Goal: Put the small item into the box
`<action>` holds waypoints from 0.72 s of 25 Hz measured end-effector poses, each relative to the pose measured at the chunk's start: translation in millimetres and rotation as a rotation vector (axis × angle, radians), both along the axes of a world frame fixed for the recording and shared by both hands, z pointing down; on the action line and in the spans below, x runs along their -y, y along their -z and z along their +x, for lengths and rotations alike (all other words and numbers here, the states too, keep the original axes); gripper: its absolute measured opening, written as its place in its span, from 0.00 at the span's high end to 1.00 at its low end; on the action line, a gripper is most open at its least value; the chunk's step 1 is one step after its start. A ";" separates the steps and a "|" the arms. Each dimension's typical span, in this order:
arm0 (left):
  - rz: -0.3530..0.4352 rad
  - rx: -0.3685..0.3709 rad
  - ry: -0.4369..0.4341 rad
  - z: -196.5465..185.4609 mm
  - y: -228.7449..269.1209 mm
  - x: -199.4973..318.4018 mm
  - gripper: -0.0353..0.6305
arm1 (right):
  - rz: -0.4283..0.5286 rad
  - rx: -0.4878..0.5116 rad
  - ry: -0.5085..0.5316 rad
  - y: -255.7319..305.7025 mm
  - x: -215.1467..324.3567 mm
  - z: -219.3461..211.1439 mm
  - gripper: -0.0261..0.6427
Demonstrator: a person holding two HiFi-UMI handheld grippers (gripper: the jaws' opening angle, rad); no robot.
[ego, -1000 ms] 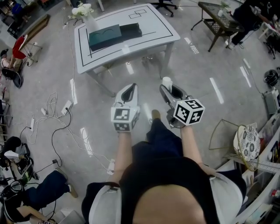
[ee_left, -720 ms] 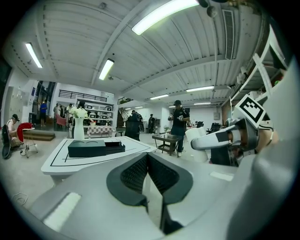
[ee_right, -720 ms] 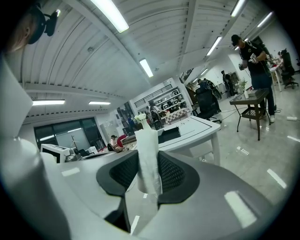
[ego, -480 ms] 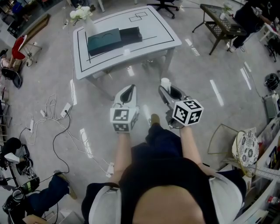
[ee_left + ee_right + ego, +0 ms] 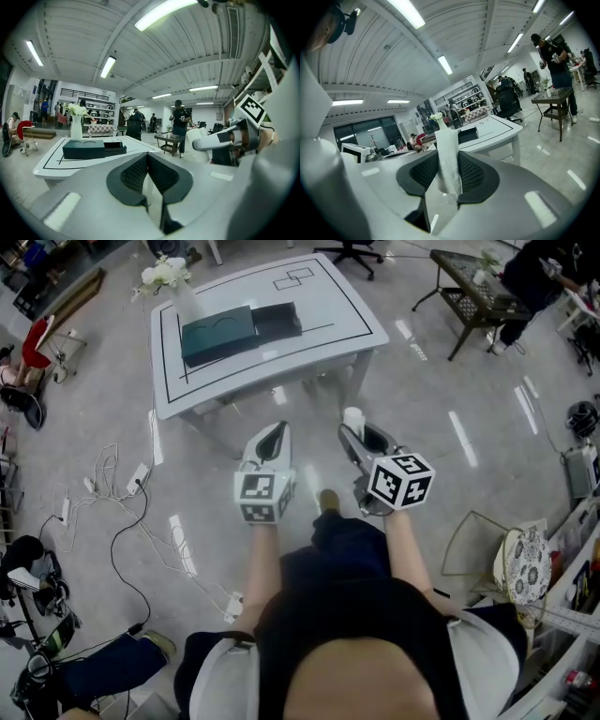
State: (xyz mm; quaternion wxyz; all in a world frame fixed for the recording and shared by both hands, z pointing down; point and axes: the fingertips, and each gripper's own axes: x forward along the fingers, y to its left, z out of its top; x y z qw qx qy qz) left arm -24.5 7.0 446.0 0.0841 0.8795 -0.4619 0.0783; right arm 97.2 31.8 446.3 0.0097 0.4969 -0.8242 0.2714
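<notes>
Your right tool (image 5: 450, 172) is clenched on the small item (image 5: 448, 140), a white, soft-looking strip. It stands upright between the pads and rises past their tips. In the head view it shows as a white stub at the front of that tool (image 5: 360, 434). Your left tool (image 5: 147, 168) is closed on nothing, its pads meeting at the tips, and you carry it just beside the right one.

Both tools hang over bare floor (image 5: 441, 427) in front of you, so I judge you are in the carry: the item is picked up but not yet delivered.

The box (image 5: 220, 332) lies well apart from the tools, on the white desk (image 5: 323, 306) ahead and a little to your left. It is a dark teal block with a black part touching its right side. From here I cannot tell which part is the open one. A vase (image 5: 171, 276) of white flowers stands near the desk's far left corner, beyond the box.

The next move probably calls for closing the gap to the desk and bringing the right tool above the box. Find the opening, lower the item in, and only then release. The strip looks limp, so it may sway or snag on the rim; go in straight.
</notes>
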 end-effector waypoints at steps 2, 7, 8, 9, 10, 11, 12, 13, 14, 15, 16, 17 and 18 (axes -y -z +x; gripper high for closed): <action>-0.004 -0.001 0.007 1.1 -1.2 5.9 0.93 | -0.003 0.001 0.007 -1.2 6.9 1.2 0.77; -0.006 0.006 0.028 1.2 -1.8 25.2 0.93 | -0.005 0.003 0.031 -1.1 29.5 0.4 0.77; -0.005 0.007 0.032 1.3 -1.6 30.1 0.93 | -0.003 0.004 0.038 -0.8 35.3 -0.3 0.77; -0.004 0.008 0.036 1.4 -1.7 35.0 0.93 | -0.002 0.004 0.046 -0.7 41.1 -0.9 0.77; -0.004 0.009 0.041 1.5 -2.0 39.9 0.93 | 0.000 0.004 0.054 -0.7 46.6 -1.5 0.77; -0.003 0.010 0.045 1.8 -2.4 44.8 0.93 | 0.001 0.004 0.061 -0.8 52.0 -1.7 0.77; -0.003 0.011 0.049 2.3 -2.5 49.7 0.93 | 0.002 0.003 0.068 -0.7 57.5 -1.9 0.77; -0.003 0.011 0.052 3.0 -2.5 54.5 0.93 | 0.003 0.003 0.075 -0.3 63.0 -2.0 0.77; -0.002 0.011 0.055 3.7 -2.3 58.9 0.93 | 0.004 0.002 0.080 0.2 68.3 -2.1 0.77; -0.002 0.011 0.057 4.4 -2.0 63.2 0.93 | 0.005 0.002 0.084 0.7 73.5 -1.8 0.77; -0.001 0.012 0.060 5.0 -1.8 67.5 0.93 | 0.005 0.003 0.087 1.3 78.7 -1.4 0.77; -0.001 0.013 0.063 5.4 -1.7 71.8 0.93 | 0.006 0.004 0.088 1.6 83.7 -1.0 0.77; -0.001 0.014 0.065 5.6 -2.1 75.9 0.93 | 0.006 0.006 0.090 1.4 88.2 -0.8 0.77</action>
